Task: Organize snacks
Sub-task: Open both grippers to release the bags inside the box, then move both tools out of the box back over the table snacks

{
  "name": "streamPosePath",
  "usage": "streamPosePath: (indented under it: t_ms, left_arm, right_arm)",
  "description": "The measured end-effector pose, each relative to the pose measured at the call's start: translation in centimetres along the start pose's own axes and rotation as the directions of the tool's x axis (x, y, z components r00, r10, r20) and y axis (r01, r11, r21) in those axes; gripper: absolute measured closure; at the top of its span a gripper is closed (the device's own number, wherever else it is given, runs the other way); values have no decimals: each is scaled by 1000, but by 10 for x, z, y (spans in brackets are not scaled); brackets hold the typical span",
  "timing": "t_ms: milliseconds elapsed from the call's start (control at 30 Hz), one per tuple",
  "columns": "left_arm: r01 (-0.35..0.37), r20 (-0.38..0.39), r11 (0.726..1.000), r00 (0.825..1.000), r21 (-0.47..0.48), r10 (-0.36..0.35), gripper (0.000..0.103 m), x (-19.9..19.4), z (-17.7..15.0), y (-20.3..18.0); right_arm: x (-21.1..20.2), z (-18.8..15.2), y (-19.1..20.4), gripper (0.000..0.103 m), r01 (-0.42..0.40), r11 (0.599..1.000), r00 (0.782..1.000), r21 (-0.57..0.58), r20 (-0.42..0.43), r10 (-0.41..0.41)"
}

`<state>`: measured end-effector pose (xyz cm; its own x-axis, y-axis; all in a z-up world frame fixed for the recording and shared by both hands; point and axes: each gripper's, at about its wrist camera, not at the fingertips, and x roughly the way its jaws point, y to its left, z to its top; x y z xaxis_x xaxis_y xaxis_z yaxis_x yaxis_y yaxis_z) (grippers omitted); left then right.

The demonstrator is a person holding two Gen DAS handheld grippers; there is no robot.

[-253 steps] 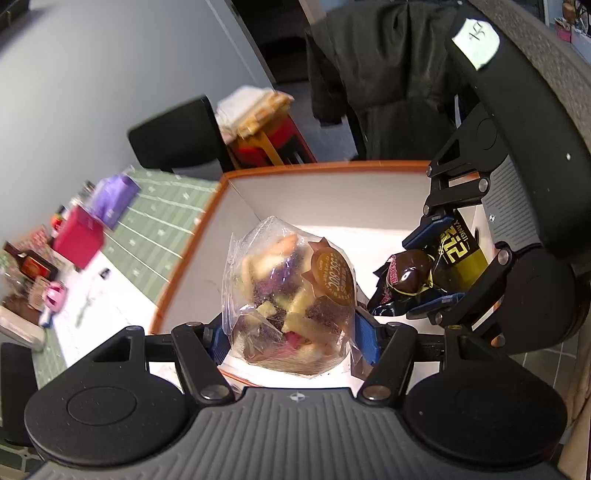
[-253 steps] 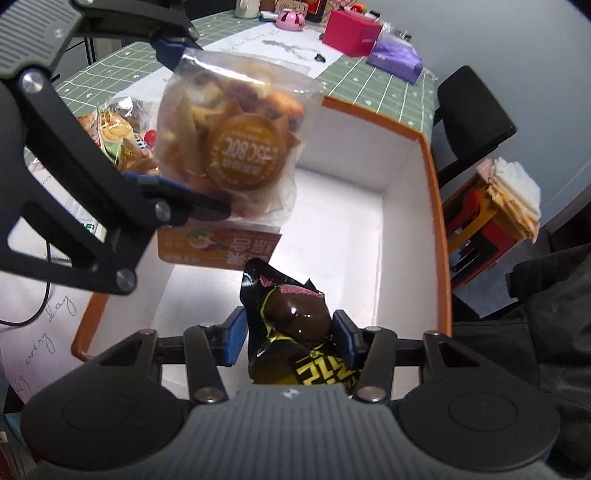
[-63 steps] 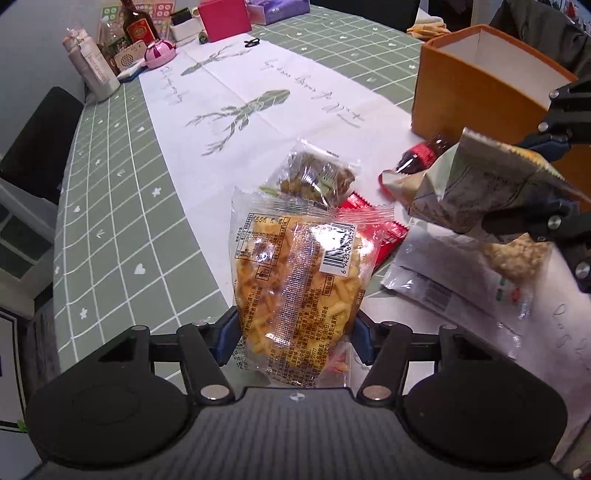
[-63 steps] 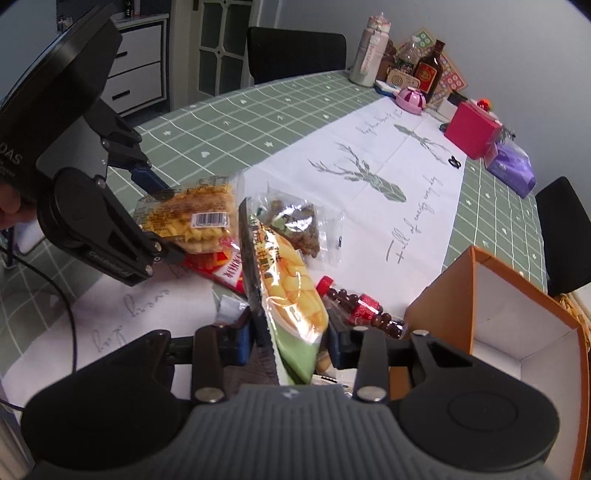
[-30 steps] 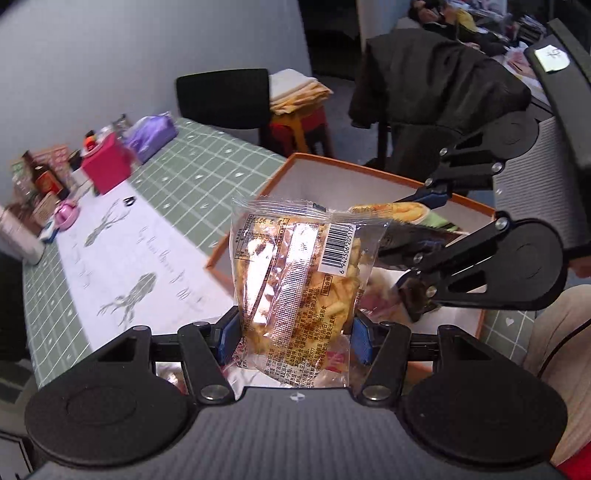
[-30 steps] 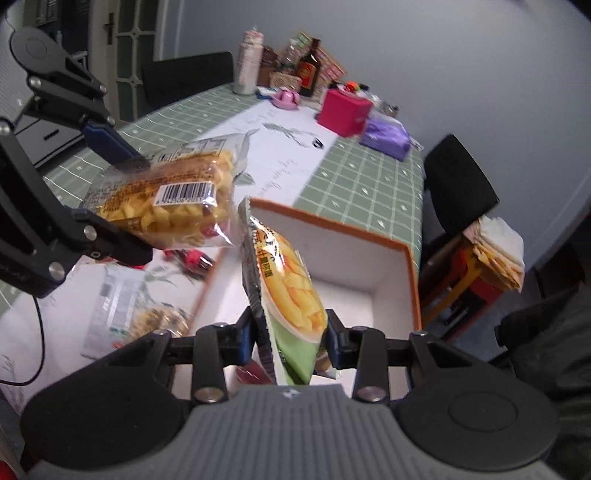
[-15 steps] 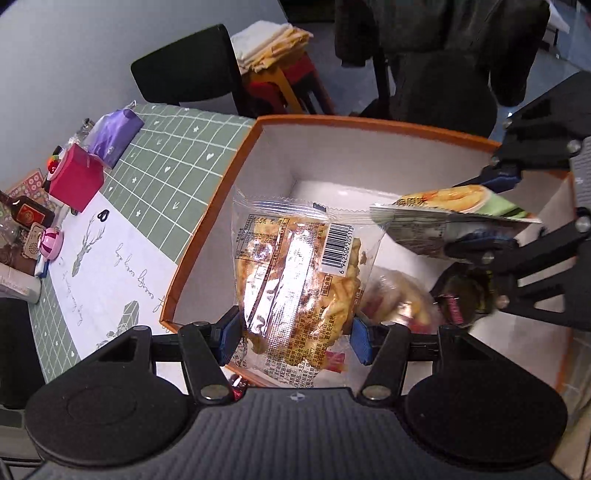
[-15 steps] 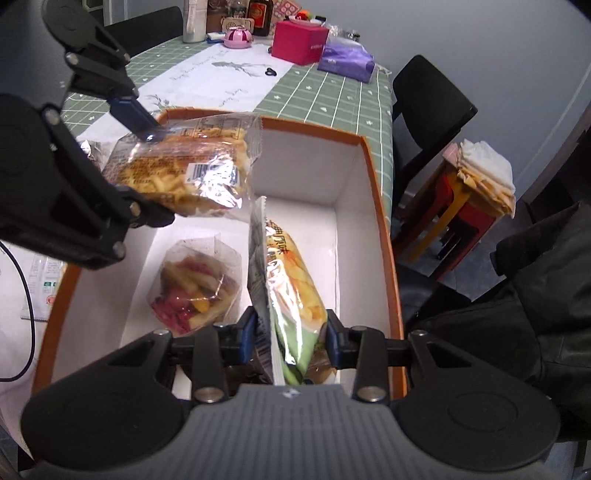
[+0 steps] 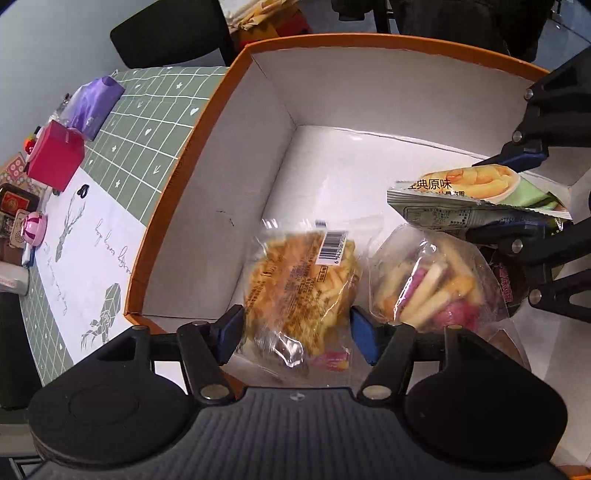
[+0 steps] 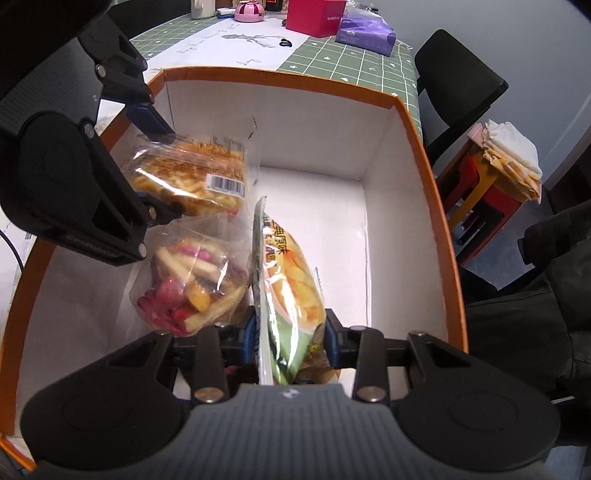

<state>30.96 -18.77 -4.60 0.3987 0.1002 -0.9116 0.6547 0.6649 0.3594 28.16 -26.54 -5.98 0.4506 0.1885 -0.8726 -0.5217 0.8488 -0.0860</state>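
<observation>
A table (image 10: 373, 66) with a green grid cloth and a white runner (image 9: 92, 254) stands by a plain grey-blue wall (image 10: 480, 33). A black chair (image 10: 458, 96) sits at its end, beside a red and yellow stool (image 10: 480, 192) stacked with folded cloths (image 10: 513, 155). Dark clothing (image 10: 535, 295) hangs nearby over a grey floor (image 9: 569, 33).

Bright, glary wrappers, fisheye-warped edges

The green chip bag (image 9: 480, 195) bears the Chinese characters 典原味 in dark print. The clear bag of yellow sticks (image 9: 301, 280) carries a barcode label starting 6 942; its remaining print is too blurred.
</observation>
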Motion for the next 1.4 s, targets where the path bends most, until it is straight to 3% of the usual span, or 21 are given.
streamPosePath:
  t_ms: [100,367,533,667,733,900,1033,1233,1400]
  left_arm:
    - [-4,-15,1000,1000,16,4,14,5,-1,-3]
    - [2,6,999,1000,40,-2,13,-3,-8,-5]
    - [-14,108,1000,994,23,12,13,-38,-14,-1]
    - [3,164,1000,986,-14,0,13,-63,-20,4]
    - [19,202,999,979,-35,-12,13,-75,-27,7]
    - [51,263,992,965,-117,-19,13,-102,-54,12]
    - [83,292,970,956,-226,-14,13,-120,-80,20]
    - [109,327,928,945,-357,15,13,-141,-121,34]
    - [108,337,892,940,-439,52,13,-148,-154,47]
  right_arm:
    - [1,2,-1,66,3,1000,1000,3,-6,-3]
    - [-1,2,6,48,40,999,999,-22,-30,-41]
    - [-11,3,9,34,69,997,997,-28,-19,-70]
    - [-26,5,13,29,80,997,997,-20,3,-80]
    - [-38,5,17,17,93,995,995,-19,33,-92]
    - [-64,2,33,16,119,993,987,-21,108,-116]
    - [-81,2,51,16,109,994,978,-17,181,-104]
    - [-104,5,86,16,42,999,958,-30,284,-32]
    - [-108,9,116,18,-38,998,948,-57,313,54]
